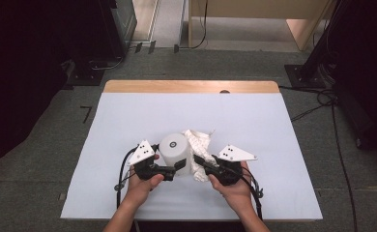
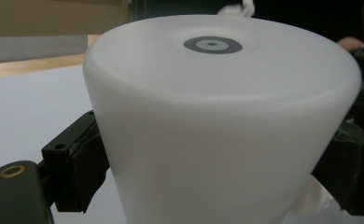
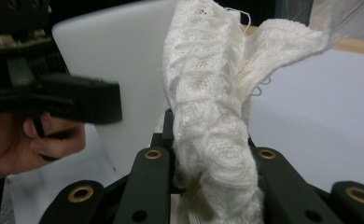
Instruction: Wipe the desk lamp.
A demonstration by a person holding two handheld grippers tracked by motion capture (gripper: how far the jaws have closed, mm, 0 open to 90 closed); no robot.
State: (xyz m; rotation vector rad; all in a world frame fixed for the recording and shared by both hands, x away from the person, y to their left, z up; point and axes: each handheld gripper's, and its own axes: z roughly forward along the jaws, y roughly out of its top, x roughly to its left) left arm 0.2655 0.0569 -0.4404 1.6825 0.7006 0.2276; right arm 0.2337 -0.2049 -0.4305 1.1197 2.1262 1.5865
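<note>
A white tapered container stands bottom-up near the table's front middle, a grey ring on its top. My left gripper is shut on its lower wall, one black pad on each side. A white knitted cloth lies bunched against the container's right side. My right gripper is shut on the cloth, which rises in a thick fold between its jaws. The right gripper view also has the left gripper and its hand against the container.
The table has a white cover and a wooden strip along its far edge. Black stands and cables sit on the floor to the right and at the back left.
</note>
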